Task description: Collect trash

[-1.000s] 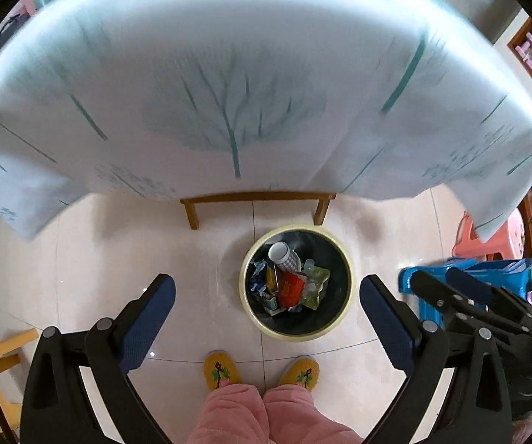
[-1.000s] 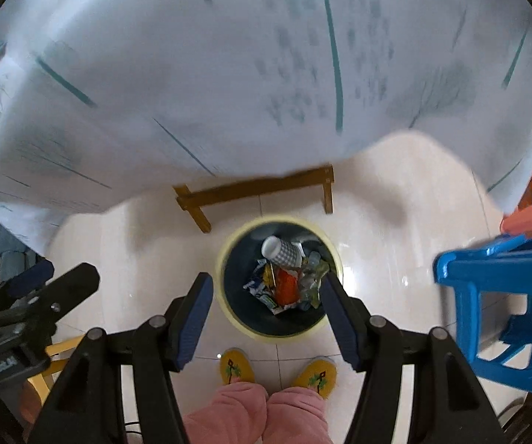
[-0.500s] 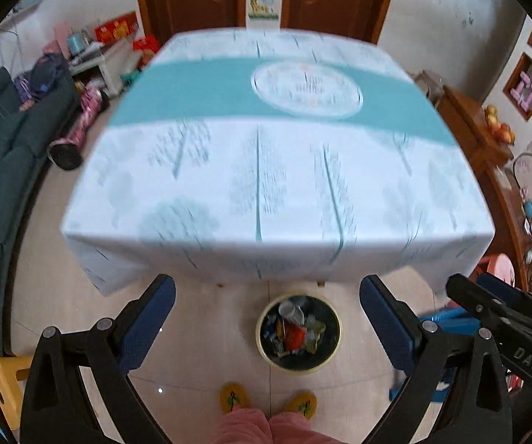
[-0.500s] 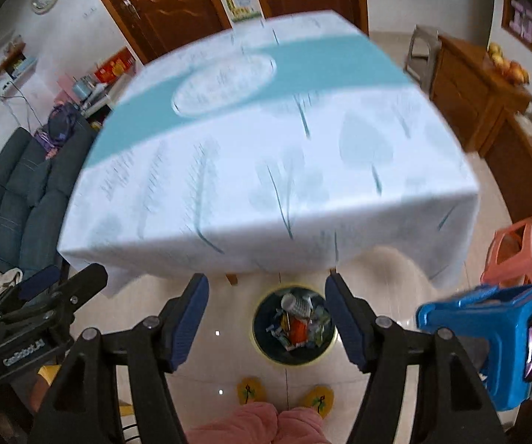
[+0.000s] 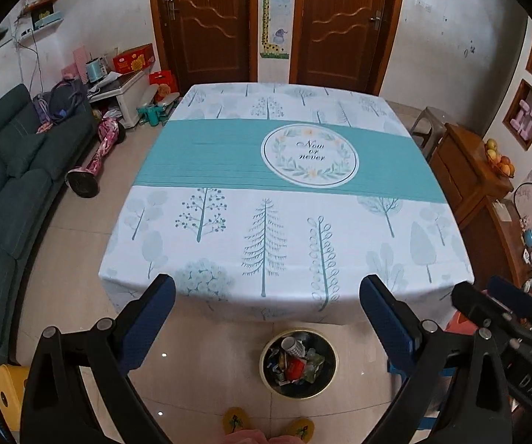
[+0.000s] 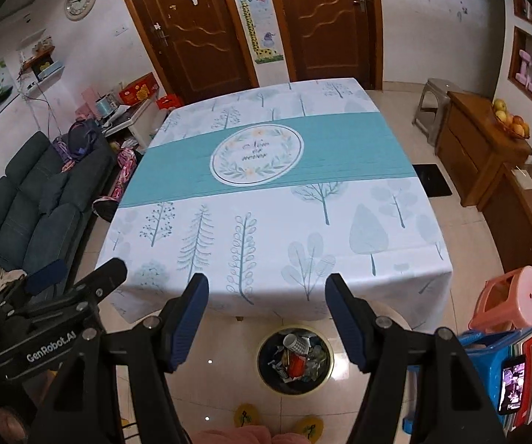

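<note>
A round trash bin (image 5: 328,380) with a yellow rim stands on the floor in front of the table, holding a paper cup (image 5: 292,346) and mixed wrappers; it also shows in the right wrist view (image 6: 266,369). My left gripper (image 5: 267,296) is open and empty, held high above the table's near edge. My right gripper (image 6: 267,292) is open and empty, at a similar height. The table (image 5: 228,170) has a white and teal tree-print cloth, and I see no trash on it.
A dark green sofa (image 5: 3,185) lines the left wall. A wooden cabinet (image 5: 469,170) with fruit stands at the right. A blue stool (image 6: 488,362) and a pink stool (image 6: 510,296) stand to the right of the bin. My slippers (image 5: 236,420) show below.
Both grippers have risen from just over the bin to well above the table, tilting up so the whole tabletop and room show. Both jaws stay open and empty.
</note>
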The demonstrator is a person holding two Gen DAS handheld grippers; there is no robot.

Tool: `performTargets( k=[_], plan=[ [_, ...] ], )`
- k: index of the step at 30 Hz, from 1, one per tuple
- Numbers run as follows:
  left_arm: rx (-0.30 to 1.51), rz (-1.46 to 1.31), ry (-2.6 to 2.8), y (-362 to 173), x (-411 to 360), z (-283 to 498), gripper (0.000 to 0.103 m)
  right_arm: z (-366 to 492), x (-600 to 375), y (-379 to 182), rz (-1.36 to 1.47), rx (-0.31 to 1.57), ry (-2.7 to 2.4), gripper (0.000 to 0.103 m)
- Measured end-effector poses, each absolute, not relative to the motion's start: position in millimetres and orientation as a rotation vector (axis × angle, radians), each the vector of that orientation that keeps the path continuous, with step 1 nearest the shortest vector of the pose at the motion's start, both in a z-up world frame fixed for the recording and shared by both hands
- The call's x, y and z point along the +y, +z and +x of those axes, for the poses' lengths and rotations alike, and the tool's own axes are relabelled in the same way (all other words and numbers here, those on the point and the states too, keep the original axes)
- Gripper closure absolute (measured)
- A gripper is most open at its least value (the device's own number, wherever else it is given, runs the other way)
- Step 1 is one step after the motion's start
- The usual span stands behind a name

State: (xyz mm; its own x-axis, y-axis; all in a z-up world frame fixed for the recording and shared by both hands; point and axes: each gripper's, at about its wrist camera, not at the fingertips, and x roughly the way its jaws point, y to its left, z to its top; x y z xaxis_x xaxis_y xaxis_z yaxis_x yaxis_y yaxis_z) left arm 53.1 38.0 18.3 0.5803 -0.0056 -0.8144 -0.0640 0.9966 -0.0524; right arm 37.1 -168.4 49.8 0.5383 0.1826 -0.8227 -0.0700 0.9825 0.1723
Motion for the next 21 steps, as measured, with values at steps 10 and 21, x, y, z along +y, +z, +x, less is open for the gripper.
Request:
performTargets(
  k=[10, 21],
  plan=[
    [0.933, -0.075, 0.046, 28.7, 39.7, 48.7, 0.004, 39.0, -160.3, 65.0, 0.116, 0.946, 0.161, 0.037],
    [0.920, -0.069, 0.041, 31.7, 40.2, 47.0, 0.004, 36.8, -153.9, 72.4, 0.103, 0.922, 0.165, 0.037]
  ],
)
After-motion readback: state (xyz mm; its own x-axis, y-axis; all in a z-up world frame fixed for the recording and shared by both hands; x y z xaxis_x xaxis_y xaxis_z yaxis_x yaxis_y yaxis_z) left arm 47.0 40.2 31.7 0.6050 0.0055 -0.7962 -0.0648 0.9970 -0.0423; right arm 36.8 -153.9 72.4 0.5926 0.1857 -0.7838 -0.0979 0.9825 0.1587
